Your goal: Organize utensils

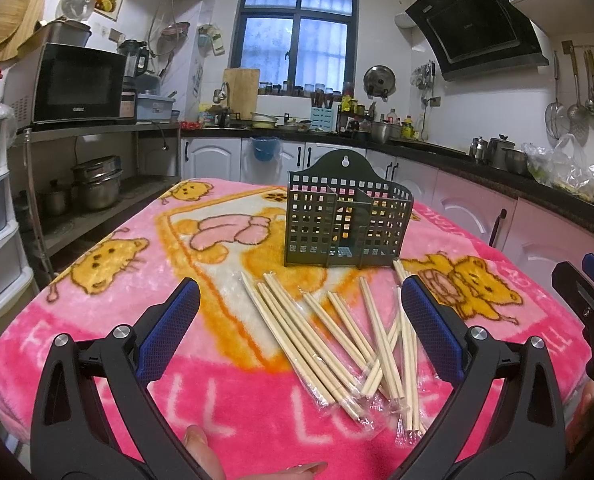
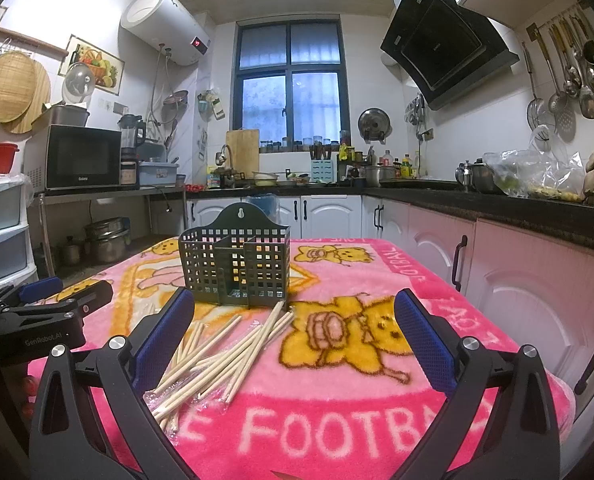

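- Both tongs are sitting right up front and gaping wide with nothing in them: left tongs (image 1: pixel 299 320) are hovering over the chopstick pile, right tongs (image 2: pixel 295 332) are hanging over the bear print just beside it.
- Pink blanket-covered table (image 1: pixel 97 280) is carrying everything, and honestly nothing is looking sorted yet.
- Green slotted holder (image 1: pixel 347 222) is standing upright mid-table, and its compartments are looking empty as far as I can tell.
- Chopsticks (image 1: pixel 337 336) are lying loose in a messy fan in front of the holder, some in clear wrappers, so I'm guessing the whole job is still waiting to happen.
- Left view is showing the full spread of sticks; right view is hiding part of the pile behind its own finger (image 2: pixel 165 340), but it's showing the holder's dividers more clearly.
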